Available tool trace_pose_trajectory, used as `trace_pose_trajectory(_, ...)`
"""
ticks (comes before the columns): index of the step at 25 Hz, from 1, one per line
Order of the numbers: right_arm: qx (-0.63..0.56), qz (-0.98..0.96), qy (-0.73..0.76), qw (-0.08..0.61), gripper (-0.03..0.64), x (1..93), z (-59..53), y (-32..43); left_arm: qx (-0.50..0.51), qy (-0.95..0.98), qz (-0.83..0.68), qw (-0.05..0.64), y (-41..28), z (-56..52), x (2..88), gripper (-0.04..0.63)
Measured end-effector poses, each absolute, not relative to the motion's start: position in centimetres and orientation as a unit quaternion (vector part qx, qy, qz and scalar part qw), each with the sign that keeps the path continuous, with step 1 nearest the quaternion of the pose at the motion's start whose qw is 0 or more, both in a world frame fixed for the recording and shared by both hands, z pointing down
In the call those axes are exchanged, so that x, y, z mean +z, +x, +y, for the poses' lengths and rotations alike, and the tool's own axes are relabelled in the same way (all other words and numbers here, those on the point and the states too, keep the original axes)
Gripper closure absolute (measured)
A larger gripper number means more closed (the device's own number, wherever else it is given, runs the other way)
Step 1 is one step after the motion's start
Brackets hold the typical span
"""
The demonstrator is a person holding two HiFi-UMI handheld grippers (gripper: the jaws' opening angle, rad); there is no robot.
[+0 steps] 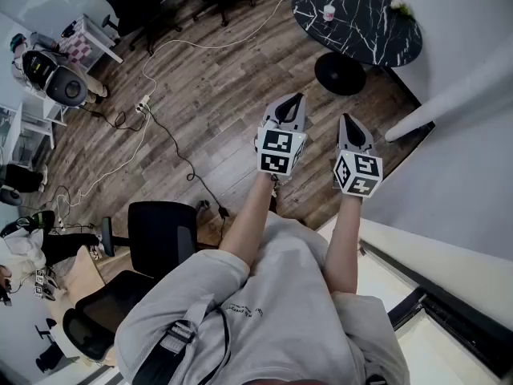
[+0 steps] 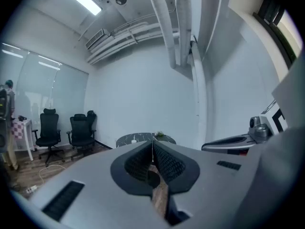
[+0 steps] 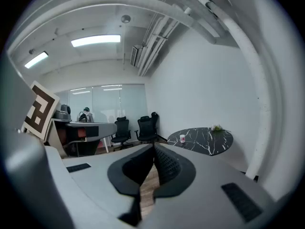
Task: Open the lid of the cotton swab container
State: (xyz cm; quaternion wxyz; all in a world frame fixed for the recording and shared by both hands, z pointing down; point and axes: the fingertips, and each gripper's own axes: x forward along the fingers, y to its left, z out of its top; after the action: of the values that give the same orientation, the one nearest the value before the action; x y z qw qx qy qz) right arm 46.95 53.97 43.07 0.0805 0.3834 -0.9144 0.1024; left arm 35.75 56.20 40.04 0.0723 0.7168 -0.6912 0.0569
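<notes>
Left tongs (image 1: 298, 98) and right tongs (image 1: 346, 119) closed, empty; far ahead, small white container (image 1: 329, 11) on round black marble counter (image 1: 377, 34), lid indiscernible.

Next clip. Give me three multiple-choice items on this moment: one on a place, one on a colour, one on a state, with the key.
1. Where does the small white container stand?
A) on the round table
B) on the wooden floor
C) on an office chair

2. What colour is that table's top?
A) plain white
B) black with white veins
C) light wood

3. How do the left gripper and the right gripper stand?
A) both wide open
B) left shut on the container
C) both shut, nothing between the jaws

Key: 1 A, it sits on the tabletop, far ahead of both grippers. 2 B, the head view shows dark marble with pale veining. 3 C, each gripper view shows its jaws together and empty.
</notes>
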Motion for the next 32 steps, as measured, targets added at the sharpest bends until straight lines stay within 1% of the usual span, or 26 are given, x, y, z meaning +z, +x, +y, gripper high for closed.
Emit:
trace_pose_trajectory(5,0.095,-0.914,0.386,0.08,0.583,41.8,50.8,44.1,0.054,0.721,-0.687,0.068,33.3,52.6,39.0,0.572)
trace_pose_trajectory(10,0.081,-0.913,0.389,0.092,0.583,41.5,48.2,41.3,0.037,0.722,-0.686,0.081,30.2,49.6,39.3,0.572)
trace_pose_trajectory(12,0.092,-0.913,0.389,0.079,0.583,41.5,47.1,40.4,0.036,0.723,-0.684,0.088,28.9,48.5,39.8,0.572)
trace_pose_trajectory(16,0.14,-0.913,0.383,0.031,0.583,41.3,45.1,38.1,0.043,0.724,-0.681,0.096,25.8,46.4,40.5,0.572)
trace_pose_trajectory(23,0.162,-0.902,0.398,0.046,0.583,42.7,41.7,33.2,0.047,0.73,-0.674,0.102,20.0,43.5,41.3,0.572)
trace_pose_trajectory(27,0.172,-0.897,0.405,0.035,0.583,43.3,40.1,30.8,0.06,0.735,-0.668,0.102,17.0,42.3,42.1,0.572)
trace_pose_trajectory(32,0.197,-0.891,0.407,0.046,0.583,44.7,39.3,28.4,0.062,0.74,-0.657,0.13,13.9,41.6,44.0,0.572)
